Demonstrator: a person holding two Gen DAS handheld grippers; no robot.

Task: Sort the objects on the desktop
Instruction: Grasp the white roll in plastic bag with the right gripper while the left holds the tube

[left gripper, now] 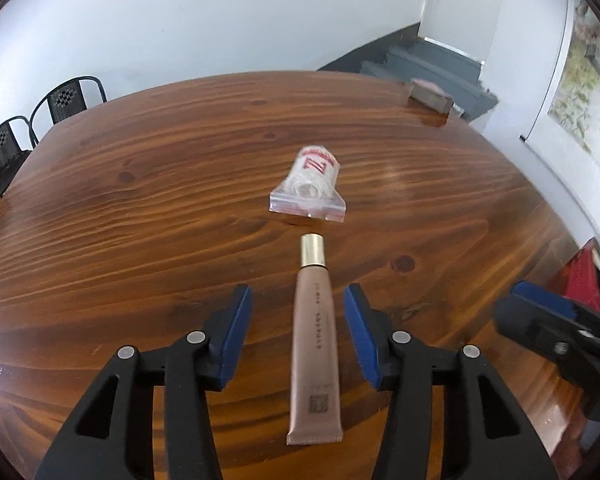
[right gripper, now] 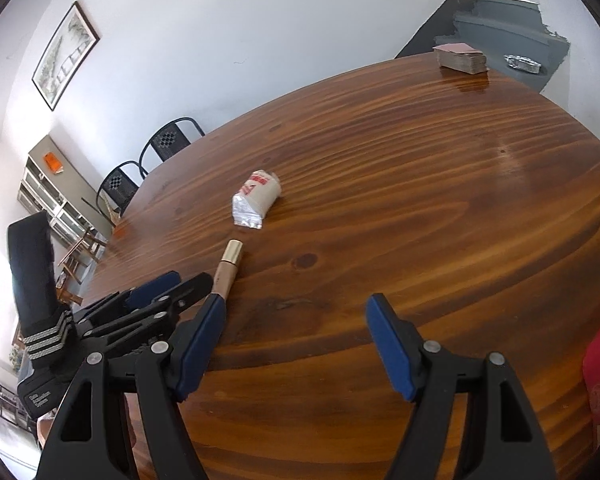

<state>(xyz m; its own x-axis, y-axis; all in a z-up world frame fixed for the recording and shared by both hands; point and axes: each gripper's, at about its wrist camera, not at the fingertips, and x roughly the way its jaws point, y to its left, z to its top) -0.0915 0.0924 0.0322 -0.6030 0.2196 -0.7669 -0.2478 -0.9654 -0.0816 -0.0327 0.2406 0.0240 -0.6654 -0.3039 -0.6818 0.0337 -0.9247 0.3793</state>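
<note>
My left gripper (left gripper: 298, 316) straddled the tube (left gripper: 314, 344), jaws spread wide. My right gripper (right gripper: 294, 344) hung open, empty. Closing off-centre could have squirted the tube sideways.

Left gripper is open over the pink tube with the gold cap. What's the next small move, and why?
Probably lower the left gripper a little and close it on the pink cosmetic tube with the gold cap. The tube lies flat on the wooden table, lengthwise between the open blue-padded jaws, neither pad touching it. The right gripper is open and off to the side, holding nothing.
</note>
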